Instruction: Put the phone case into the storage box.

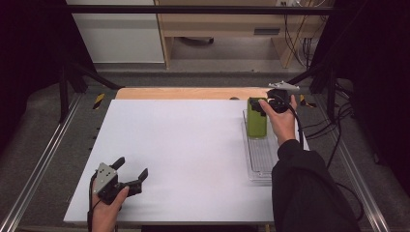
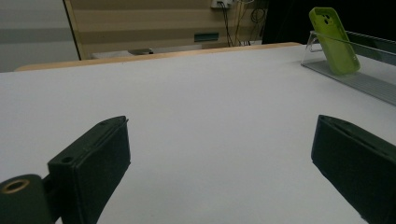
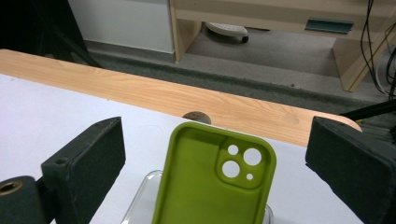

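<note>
Lime-green phone case propped upright in clear tray at counter's far right, between right hand-held gripper's spread jaws. Close evenly on both side edges, then lift straight. Left hand-held gripper spread, empty, near front-left corner.

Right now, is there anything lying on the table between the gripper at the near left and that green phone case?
No. In the left gripper view, bare white table runs from the open left gripper to the green phone case, which stands in a clear tray.

Each black hand-held gripper carries a grey three-cornered plate and cable; one sleeve is black.
</note>
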Tool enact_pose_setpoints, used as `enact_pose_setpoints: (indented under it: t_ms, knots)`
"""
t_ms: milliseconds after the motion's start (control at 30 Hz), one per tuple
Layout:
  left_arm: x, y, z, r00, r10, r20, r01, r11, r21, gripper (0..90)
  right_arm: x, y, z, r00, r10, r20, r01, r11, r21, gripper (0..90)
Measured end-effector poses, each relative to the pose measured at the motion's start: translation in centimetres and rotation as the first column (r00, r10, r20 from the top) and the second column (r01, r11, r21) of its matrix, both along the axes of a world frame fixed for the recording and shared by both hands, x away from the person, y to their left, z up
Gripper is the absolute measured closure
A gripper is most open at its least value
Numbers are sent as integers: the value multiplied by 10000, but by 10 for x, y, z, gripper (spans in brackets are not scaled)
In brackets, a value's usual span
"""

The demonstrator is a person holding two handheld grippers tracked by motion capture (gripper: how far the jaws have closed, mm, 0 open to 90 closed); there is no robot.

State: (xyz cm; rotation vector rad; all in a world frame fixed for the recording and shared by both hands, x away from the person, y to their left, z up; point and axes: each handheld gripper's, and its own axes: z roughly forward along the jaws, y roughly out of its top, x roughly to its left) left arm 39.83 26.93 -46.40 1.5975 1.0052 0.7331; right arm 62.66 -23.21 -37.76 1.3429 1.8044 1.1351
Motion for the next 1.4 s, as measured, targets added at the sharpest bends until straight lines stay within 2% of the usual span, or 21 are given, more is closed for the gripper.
enact_pose_setpoints:
  t_ms: [400,733,1100,1400]
  knots:
    - [0,1,0,10000,51,24,-51,10000,64,39,-5,2,6,9996,263,-68,-259,9978,610,51]
    - [-1,2,1,10000,42,52,-42,10000,27,39,-12,7,12,9988,425,227,-443,9952,870,47]
    - [-1,6,2,9999,133,79,-132,9999,-13,39,-25,16,27,9940,695,847,-794,9896,1199,50]
    - [-3,9,3,9998,177,69,-175,9997,-168,39,-36,13,35,9916,837,990,-948,9890,1133,46]
